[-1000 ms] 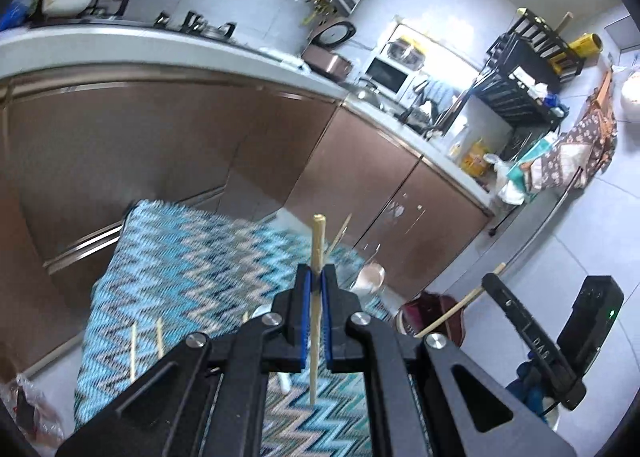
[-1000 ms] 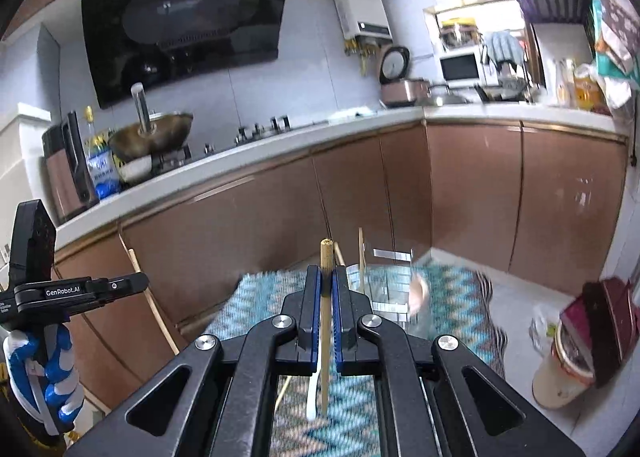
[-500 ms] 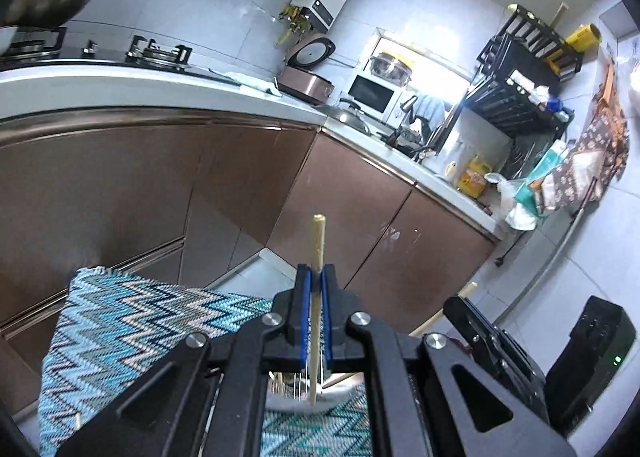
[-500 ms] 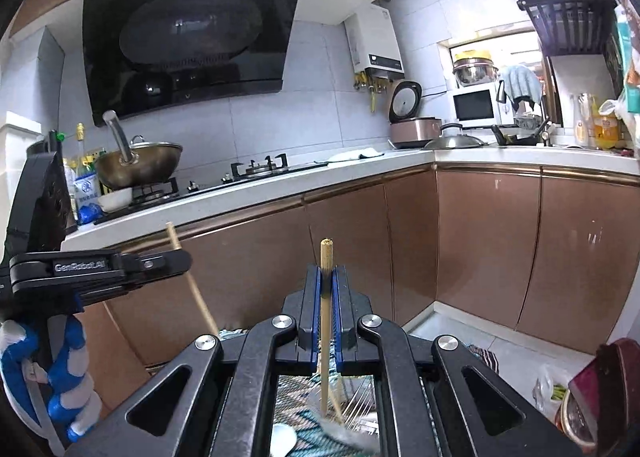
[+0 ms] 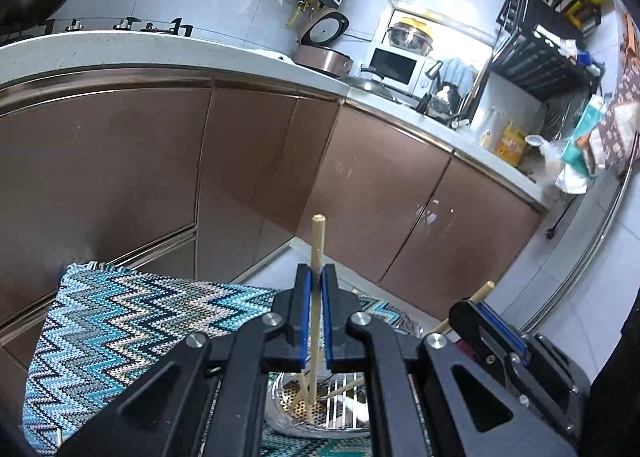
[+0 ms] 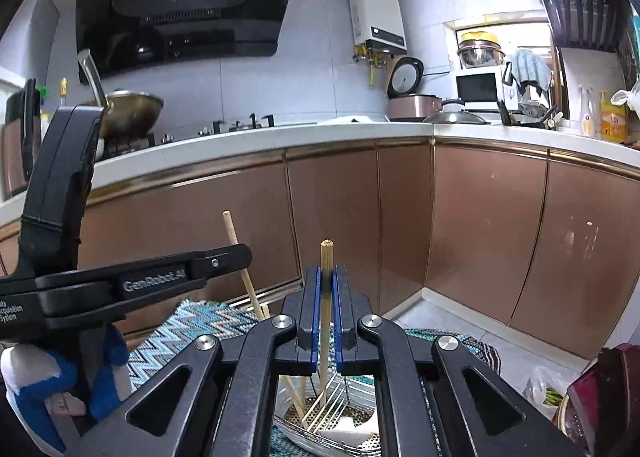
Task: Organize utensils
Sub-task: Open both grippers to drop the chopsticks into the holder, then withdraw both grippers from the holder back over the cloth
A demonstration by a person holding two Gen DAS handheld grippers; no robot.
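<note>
chopstick (image 5: 317, 257) upright between left gripper (image 5: 316, 289) pads

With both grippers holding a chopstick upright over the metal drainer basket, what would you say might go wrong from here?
1. The left gripper and right gripper work close together, so they may collide.
2. Each pale wooden chopstick is pinched near its top; touching the round perforated metal basket could make it pivot or slip.
3. Chopsticks already leaning in the basket may deflect the incoming ones onto the blue zigzag cloth.
</note>
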